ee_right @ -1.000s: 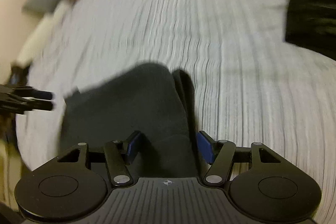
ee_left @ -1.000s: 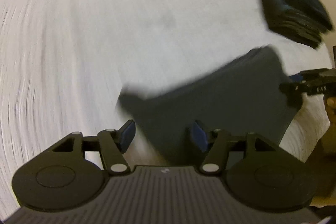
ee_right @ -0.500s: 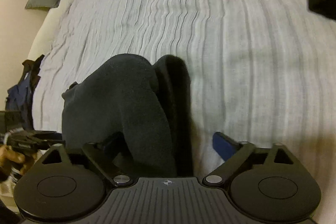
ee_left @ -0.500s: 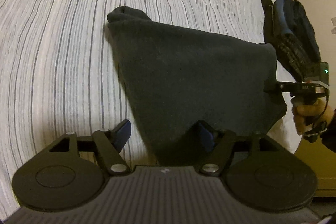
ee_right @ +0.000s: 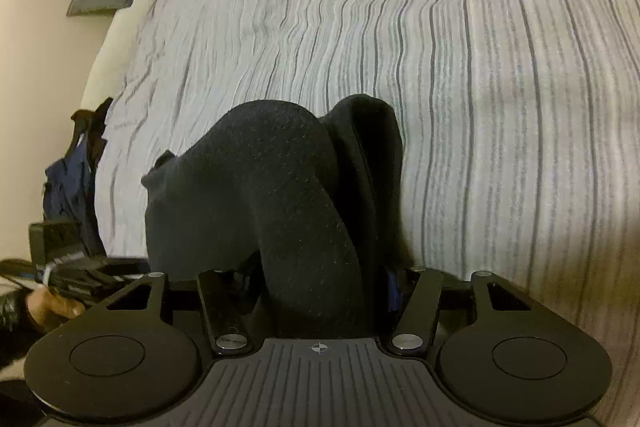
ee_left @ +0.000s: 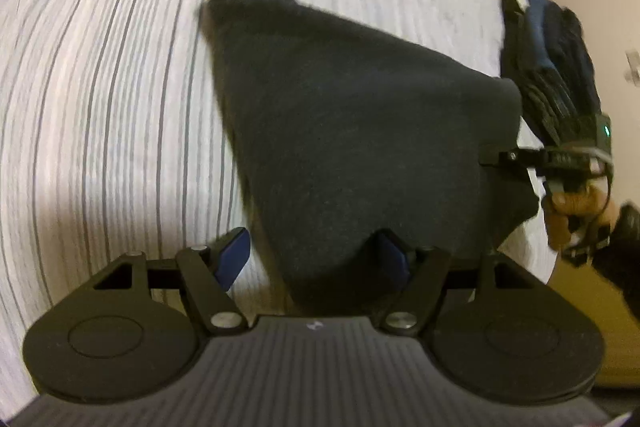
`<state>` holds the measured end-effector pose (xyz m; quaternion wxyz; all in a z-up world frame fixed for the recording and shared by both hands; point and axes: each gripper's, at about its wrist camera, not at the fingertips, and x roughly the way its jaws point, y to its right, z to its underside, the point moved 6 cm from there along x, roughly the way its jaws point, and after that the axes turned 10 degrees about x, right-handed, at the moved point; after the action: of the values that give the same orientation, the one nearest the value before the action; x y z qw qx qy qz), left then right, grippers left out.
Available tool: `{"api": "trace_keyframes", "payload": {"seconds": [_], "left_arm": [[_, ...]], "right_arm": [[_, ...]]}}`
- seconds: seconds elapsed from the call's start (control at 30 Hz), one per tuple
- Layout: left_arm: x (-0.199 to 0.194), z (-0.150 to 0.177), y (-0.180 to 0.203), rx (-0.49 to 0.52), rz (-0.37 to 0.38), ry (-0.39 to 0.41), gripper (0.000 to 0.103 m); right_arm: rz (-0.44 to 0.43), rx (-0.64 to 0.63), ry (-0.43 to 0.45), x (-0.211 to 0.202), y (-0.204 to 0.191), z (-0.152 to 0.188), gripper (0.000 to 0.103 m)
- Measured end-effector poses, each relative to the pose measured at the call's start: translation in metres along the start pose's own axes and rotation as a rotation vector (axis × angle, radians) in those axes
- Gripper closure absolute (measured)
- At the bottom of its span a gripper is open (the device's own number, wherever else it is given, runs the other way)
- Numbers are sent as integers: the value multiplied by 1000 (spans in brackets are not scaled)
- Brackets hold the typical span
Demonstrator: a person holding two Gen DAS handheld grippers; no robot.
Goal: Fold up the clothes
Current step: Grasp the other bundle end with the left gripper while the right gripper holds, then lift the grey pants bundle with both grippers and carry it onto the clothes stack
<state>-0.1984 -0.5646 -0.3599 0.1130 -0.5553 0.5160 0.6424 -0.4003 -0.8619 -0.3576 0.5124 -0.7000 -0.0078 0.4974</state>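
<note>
We work on a striped bedspread [ee_right: 460, 67]; lots of bare bed beyond and to the far side of the dark garment [ee_left: 360, 131], but the near bed edge sits right under both tools. The pile of dark clothes [ee_left: 556, 67] lies at the bed edge just past the garment's right corner.

The garment lies near that front edge, bunched. From the left wrist it reads as a wedge, long axis running away from us, narrow tip pointing up-left. From the right wrist it humps up in two folds [ee_right: 280, 195].

Left gripper [ee_left: 312, 263]: jaws spread, one pad on bare bed, the other against the cloth edge, not pinching. Right gripper [ee_right: 320, 287]: jaws closing with a thick fold between them; cloth covers both pads, so we cannot tell if they press yet.

Left-wrist view is blurred. The hand [ee_left: 576, 203] holding the right tool is cut off at the frame's side. Items on the floor are too small to name.
</note>
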Motion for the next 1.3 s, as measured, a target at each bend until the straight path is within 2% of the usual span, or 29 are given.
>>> {"api": "trace_keyframes", "payload": {"seconds": [0.07, 0.1, 0.17, 0.27, 0.47, 0.6, 0.77, 0.93, 1.1, 1.3], "left_arm": [[1, 0, 1, -19, 1, -5, 54], [-1, -1, 5, -7, -7, -1, 56], [-5, -3, 13, 33, -32, 8, 69], [-25, -5, 32, 93, -60, 55, 76], [-56, -16, 70, 149, -59, 131, 76], [-54, -27, 89, 193, -48, 124, 76], [-60, -49, 108, 297, 1, 126, 77], [-80, -86, 140, 433, 50, 143, 77], [-99, -130, 181, 556, 117, 175, 77], [-104, -196, 261, 688, 168, 232, 77]], "right_arm": [[4, 9, 10, -5, -3, 3, 58], [2, 15, 17, -9, -5, 5, 63], [-10, 28, 38, -18, -9, 10, 66], [-26, 23, 75, -35, -19, 20, 68], [-52, 30, 144, -78, -38, 39, 68], [-36, 42, 190, -103, -39, 47, 69], [4, 80, 271, -123, -44, 58, 68], [10, 134, 391, -161, -57, 68, 68], [22, 154, 517, -208, -78, 64, 68], [44, 155, 656, -281, -96, 45, 68]]}}
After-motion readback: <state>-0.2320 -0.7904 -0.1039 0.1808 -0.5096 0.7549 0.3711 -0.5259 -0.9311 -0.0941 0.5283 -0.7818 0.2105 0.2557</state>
